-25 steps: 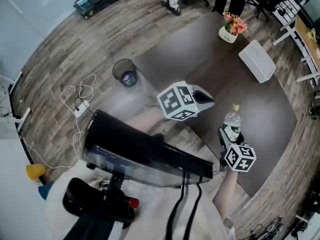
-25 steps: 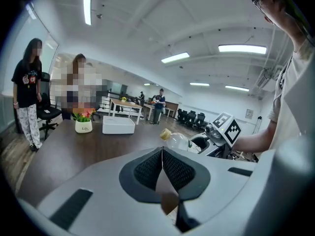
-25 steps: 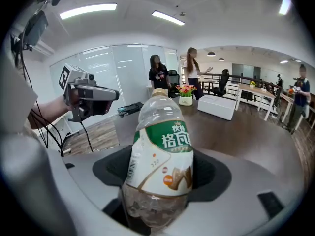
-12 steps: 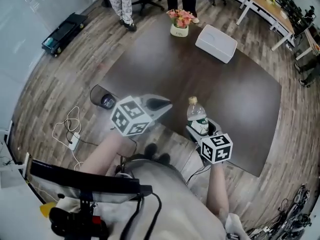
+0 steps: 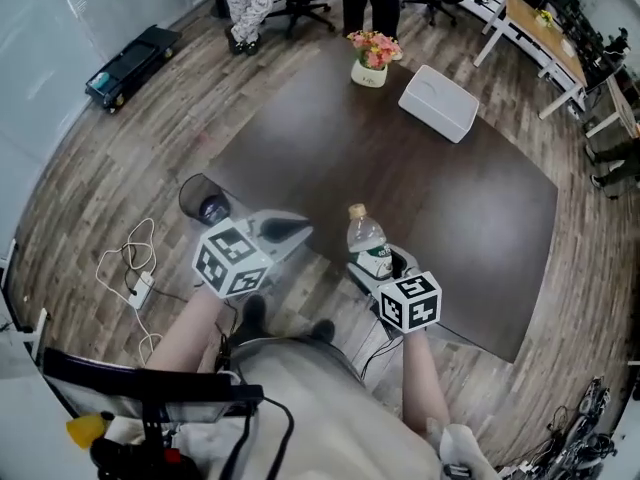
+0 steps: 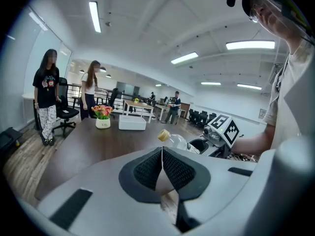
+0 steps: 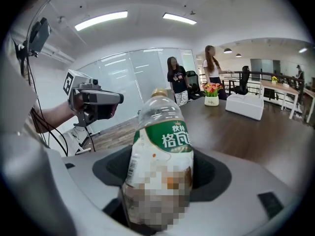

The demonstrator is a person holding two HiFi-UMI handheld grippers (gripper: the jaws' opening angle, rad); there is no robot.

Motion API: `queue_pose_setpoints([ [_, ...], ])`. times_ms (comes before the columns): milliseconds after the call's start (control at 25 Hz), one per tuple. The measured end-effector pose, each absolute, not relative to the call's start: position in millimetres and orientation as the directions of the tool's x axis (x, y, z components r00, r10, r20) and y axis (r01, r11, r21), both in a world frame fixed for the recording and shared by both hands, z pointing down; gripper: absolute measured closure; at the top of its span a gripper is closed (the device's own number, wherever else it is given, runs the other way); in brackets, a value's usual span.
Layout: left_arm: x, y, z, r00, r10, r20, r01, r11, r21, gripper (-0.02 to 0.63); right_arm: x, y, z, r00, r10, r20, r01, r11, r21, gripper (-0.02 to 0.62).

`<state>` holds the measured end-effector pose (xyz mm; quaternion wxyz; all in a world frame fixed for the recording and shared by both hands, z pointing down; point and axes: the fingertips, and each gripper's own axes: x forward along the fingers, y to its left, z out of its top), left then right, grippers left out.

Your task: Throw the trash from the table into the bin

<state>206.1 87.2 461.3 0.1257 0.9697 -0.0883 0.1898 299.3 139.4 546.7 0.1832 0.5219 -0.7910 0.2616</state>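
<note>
A clear plastic bottle (image 5: 366, 242) with a green label and a tan cap stands upright in my right gripper (image 5: 380, 268), which is shut on it; the same bottle (image 7: 160, 151) fills the right gripper view. It hangs over the near edge of the dark table (image 5: 440, 188). My left gripper (image 5: 285, 230) is shut with nothing between its pads (image 6: 162, 168), held above the wooden floor to the left of the table's corner. The round dark bin (image 5: 205, 200) stands on the floor just left of the left gripper. From the left gripper view, the bottle (image 6: 174, 140) and the right gripper (image 6: 206, 144) appear ahead.
On the far side of the table are a white box (image 5: 438, 102) and a pot of flowers (image 5: 372, 58). Two people (image 6: 47, 95) stand by office chairs beyond the table. Cables and a power strip (image 5: 135, 288) lie on the floor at left.
The view has swung so the table fills the middle. Both grippers shifted left in the frame, the bottle still in the right one; the bin now lies close beside the left gripper.
</note>
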Motion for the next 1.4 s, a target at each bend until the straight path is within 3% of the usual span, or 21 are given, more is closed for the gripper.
queue_pose_setpoints([
  [200,151,55,461,0.936,-0.08,0.344,-0.163,-0.962,0.22,0.592,248,104,536,-0.32,-0.744,0.587,-0.946,0.285,-0.154,0.245],
  [440,98,32,444,0.949,0.089,0.302,0.01,-0.967,0.254,0.592,181,88,512,-0.22,-0.803,0.554,-0.975,0.17,-0.141,0.245],
  [600,83,29,444,0.956,0.169,0.241,0.083,-0.94,0.331,0.587,152,90,518,-0.235,-0.796,0.558,-0.971,0.169,-0.167,0.245],
  [720,87,40,430,0.956,0.226,0.188,0.141,-0.913,0.382,0.549,148,108,507,-0.202,-0.791,0.577,-0.979,0.139,-0.152,0.245],
  [880,97,75,415,0.938,0.32,0.133,0.236,-0.871,0.431,0.358,146,141,490,-0.175,-0.808,0.563,-0.98,0.087,-0.18,0.245],
  [960,113,85,407,0.93,0.351,0.112,0.277,-0.865,0.419,0.311,152,147,483,-0.176,-0.822,0.542,-0.98,0.091,-0.179,0.245],
  [1120,160,85,383,0.907,0.418,0.047,0.353,-0.817,0.457,0.281,171,131,464,-0.193,-0.853,0.485,-0.978,0.124,-0.171,0.245],
  [1400,174,72,390,0.946,0.306,0.109,0.218,-0.848,0.483,0.276,149,102,460,-0.423,-0.824,0.377,-0.904,0.353,-0.242,0.245],
])
